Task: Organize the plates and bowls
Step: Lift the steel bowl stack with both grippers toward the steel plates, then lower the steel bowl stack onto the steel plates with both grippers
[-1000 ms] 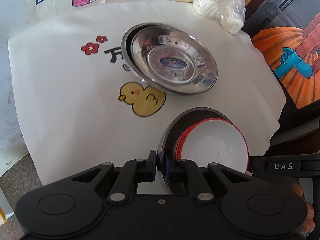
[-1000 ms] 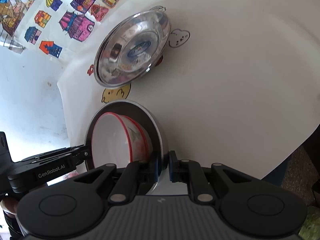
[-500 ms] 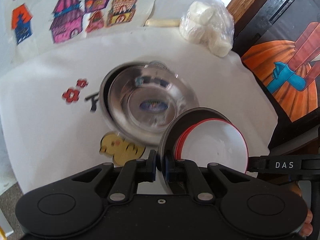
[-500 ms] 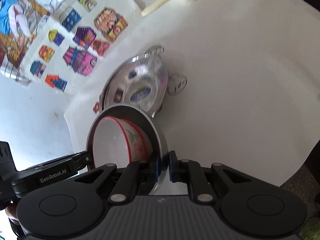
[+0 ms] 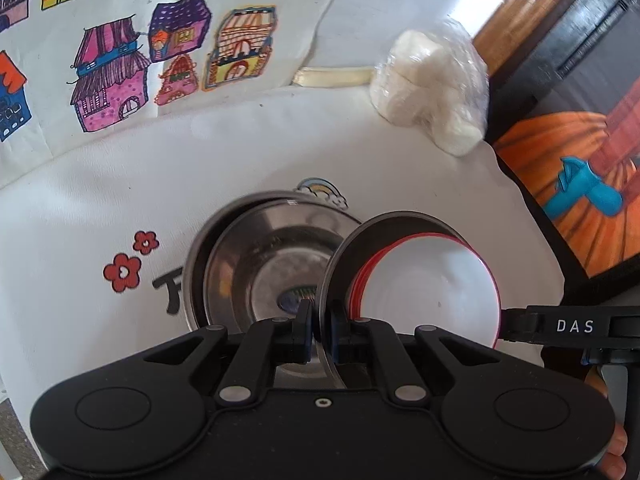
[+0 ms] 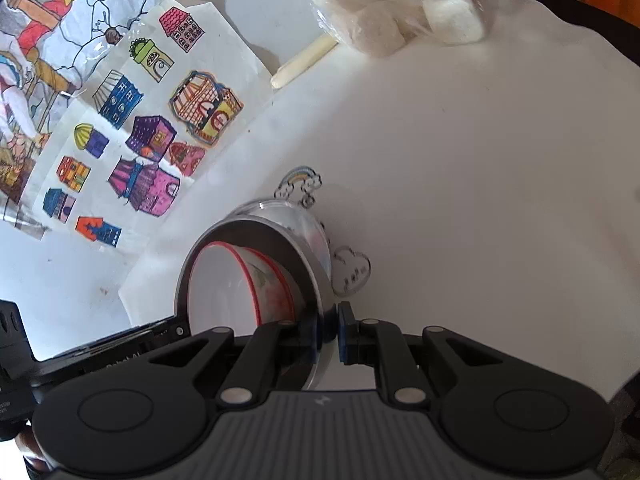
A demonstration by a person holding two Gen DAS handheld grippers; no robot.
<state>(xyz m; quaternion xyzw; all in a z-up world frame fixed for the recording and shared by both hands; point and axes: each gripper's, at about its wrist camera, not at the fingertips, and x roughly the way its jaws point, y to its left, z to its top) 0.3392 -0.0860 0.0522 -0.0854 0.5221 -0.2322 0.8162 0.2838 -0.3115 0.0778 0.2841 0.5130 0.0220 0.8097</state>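
Both grippers hold one steel plate (image 5: 340, 256) by opposite rims, with a white red-rimmed bowl (image 5: 428, 288) on it. My left gripper (image 5: 320, 330) is shut on the plate's rim. My right gripper (image 6: 328, 332) is shut on the other rim (image 6: 308, 256); the bowl (image 6: 236, 292) shows beside it. The held plate hangs over a stack of steel plates (image 5: 256, 264) on the white table, which also shows in the right wrist view (image 6: 296, 216), mostly hidden.
A plastic bag of white lumps (image 5: 436, 88) lies at the table's far right, also in the right wrist view (image 6: 400, 12). A cream stick (image 5: 332, 78) lies beside it. Sheets of coloured house drawings (image 5: 132, 60) lie at the back left. An orange painting (image 5: 580, 200) stands past the right edge.
Both grippers carried the plate and bowl forward across the table. The steel plate stack has come closer and now lies partly under the held plate.
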